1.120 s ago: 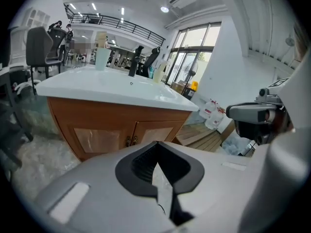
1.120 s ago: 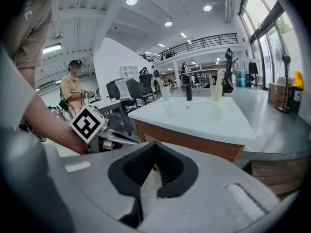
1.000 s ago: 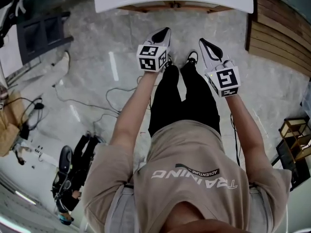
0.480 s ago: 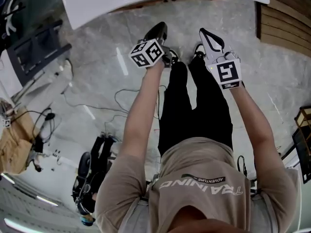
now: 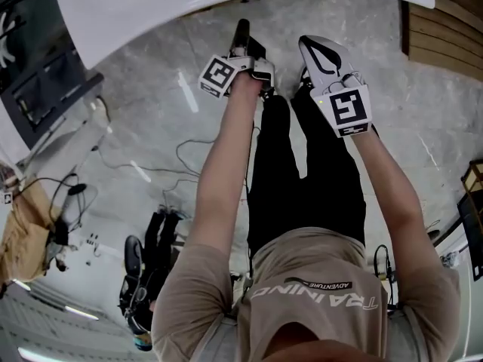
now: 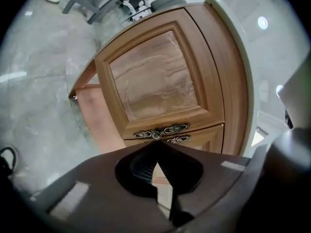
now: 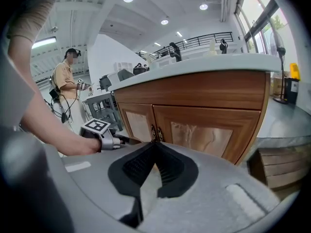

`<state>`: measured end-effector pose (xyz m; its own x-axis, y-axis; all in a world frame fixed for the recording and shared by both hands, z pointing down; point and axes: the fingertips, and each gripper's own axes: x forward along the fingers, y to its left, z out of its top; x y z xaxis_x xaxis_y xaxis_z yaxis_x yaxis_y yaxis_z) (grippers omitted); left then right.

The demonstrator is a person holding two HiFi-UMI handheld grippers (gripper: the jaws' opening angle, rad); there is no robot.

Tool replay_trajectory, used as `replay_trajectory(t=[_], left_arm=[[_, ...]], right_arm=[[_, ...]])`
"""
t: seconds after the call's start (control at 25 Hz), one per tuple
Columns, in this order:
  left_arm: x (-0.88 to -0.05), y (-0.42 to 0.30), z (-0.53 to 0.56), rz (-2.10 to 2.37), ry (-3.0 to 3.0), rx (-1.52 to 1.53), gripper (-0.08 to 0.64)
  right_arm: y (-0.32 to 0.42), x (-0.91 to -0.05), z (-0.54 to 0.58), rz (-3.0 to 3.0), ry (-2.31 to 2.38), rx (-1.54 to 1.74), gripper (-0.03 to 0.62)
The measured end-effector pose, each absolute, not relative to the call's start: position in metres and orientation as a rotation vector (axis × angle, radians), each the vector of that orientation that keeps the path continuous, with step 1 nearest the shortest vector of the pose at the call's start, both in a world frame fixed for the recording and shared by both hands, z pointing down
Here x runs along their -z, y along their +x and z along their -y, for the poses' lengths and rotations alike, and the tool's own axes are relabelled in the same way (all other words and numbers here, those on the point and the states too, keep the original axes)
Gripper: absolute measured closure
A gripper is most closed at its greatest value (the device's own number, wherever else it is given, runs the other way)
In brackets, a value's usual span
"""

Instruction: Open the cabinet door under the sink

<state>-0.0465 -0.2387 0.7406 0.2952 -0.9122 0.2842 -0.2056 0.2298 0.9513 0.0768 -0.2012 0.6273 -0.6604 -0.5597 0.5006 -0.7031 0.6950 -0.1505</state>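
The wooden cabinet under the white countertop [image 5: 226, 2] has two panelled doors, one to the left [image 7: 138, 123] and one to the right [image 7: 204, 132], with ornate metal handles [image 7: 156, 132] where they meet. My left gripper [image 5: 241, 35] is rolled on its side and reaches under the counter edge. In its own view the left gripper [image 6: 156, 142] is shut, its tips just short of the door handle [image 6: 160, 131] on the panelled door [image 6: 155, 76]. My right gripper [image 5: 313, 50] is held beside it. In its own view the right gripper [image 7: 156, 142] is also shut and empty, a little back from the doors.
Wooden slats [image 5: 445, 29] stand at the right. Cables [image 5: 151, 157] and dark equipment [image 5: 143, 277] lie on the marble floor at the left. A person [image 7: 65, 81] stands far off by a metal-framed table [image 7: 99, 108].
I have come closer to the cabinet. My left gripper has rolled onto its side and reached forward under the counter edge towards the handles. The right gripper moved slightly forward.
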Motion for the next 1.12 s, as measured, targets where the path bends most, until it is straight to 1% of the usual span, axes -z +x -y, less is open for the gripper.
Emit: replay_trajectory(t=[0.12, 0.24, 0.36, 0.44, 0.6, 0.68, 0.8, 0.84, 0.88, 0.96, 1.12], left_arm=[[-0.742, -0.050, 0.251, 1.188, 1.174, 0.861, 0.541], [-0.748, -0.053, 0.255, 1.207, 1.141, 0.916, 0.540], [-0.752, -0.053, 0.261, 1.214, 1.117, 0.950, 0.523], [-0.754, -0.053, 0.265, 1.212, 1.095, 0.987, 0.501], [-0.758, -0.052, 0.273, 1.207, 1.071, 1.042, 0.435], [-0.761, -0.050, 0.277, 1.203, 1.066, 1.060, 0.417], [-0.758, -0.047, 0.285, 1.180, 1.081, 1.091, 0.419], [-0.757, -0.046, 0.285, 1.178, 1.084, 1.102, 0.434], [-0.757, -0.047, 0.284, 1.183, 1.080, 1.113, 0.429], [-0.759, -0.052, 0.280, 1.205, 1.047, 1.151, 0.449], [-0.760, -0.060, 0.278, 1.220, 1.019, 1.205, 0.460]], right_arm=[[0.081, -0.631, 0.203, 2.489, 0.980, -0.478, 0.591], [0.085, -0.638, 0.202, 2.482, 0.969, -0.484, 0.591], [0.090, -0.643, 0.205, 2.475, 0.963, -0.492, 0.591], [0.093, -0.643, 0.208, 2.480, 0.957, -0.489, 0.591], [0.097, -0.646, 0.213, 2.485, 0.939, -0.491, 0.591], [0.101, -0.650, 0.216, 2.478, 0.935, -0.494, 0.591], [0.109, -0.653, 0.220, 2.465, 0.942, -0.500, 0.591], [0.112, -0.654, 0.220, 2.461, 0.947, -0.503, 0.591], [0.115, -0.654, 0.220, 2.457, 0.951, -0.506, 0.591], [0.120, -0.656, 0.218, 2.450, 0.956, -0.512, 0.591], [0.127, -0.659, 0.215, 2.441, 0.952, -0.521, 0.591]])
